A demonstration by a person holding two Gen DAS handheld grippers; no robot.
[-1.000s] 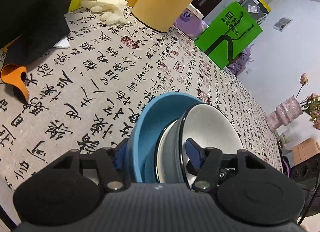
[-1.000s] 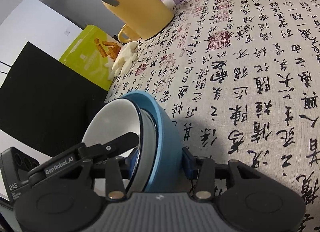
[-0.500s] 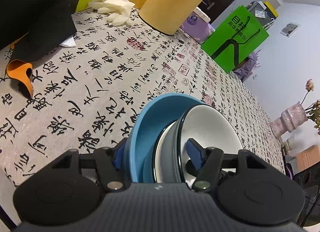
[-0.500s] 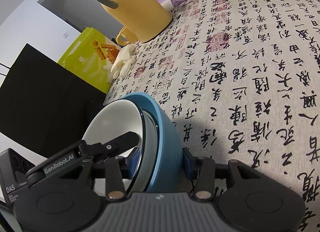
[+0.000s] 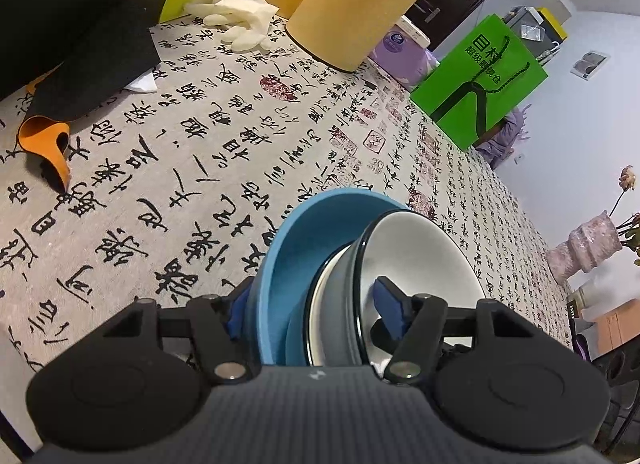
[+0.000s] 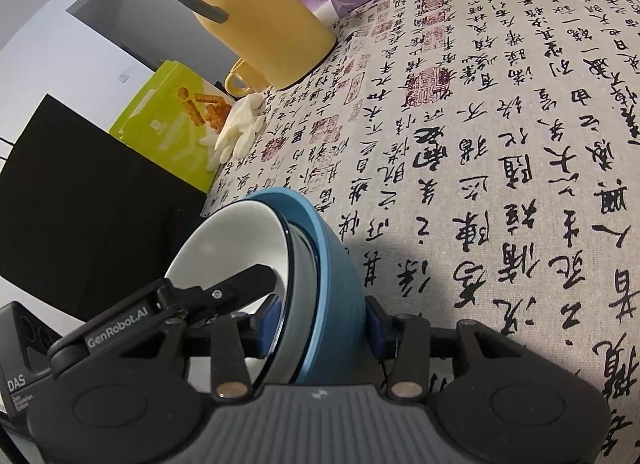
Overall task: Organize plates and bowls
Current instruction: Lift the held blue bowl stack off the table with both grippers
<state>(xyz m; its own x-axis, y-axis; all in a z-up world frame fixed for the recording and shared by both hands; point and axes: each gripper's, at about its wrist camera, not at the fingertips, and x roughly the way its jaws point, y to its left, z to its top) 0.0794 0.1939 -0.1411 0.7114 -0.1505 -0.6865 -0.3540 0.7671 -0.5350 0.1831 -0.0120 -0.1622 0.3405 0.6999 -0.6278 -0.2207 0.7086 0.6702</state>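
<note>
Both grippers, L (image 5: 314, 310) & R (image 6: 320, 324), pinch nested bowl stack (image 5: 352, 264) rims over tablecloth (image 5: 200, 143)

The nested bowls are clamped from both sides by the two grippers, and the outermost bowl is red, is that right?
Not quite. The outermost bowl is blue, not red, as both wrist views show. The rest holds: left gripper and right gripper clamp the nested bowls from opposite sides.

Left gripper (image 5: 312, 310): matte black linkage arms, blue finger pads (image 5: 390, 304), brass-coloured pivot screws, ribbed grey housing flanked by round black discs. Right gripper (image 6: 320, 328): identical build; "GenRobot.AI" lettering in white on the opposite unit's arm.
</note>
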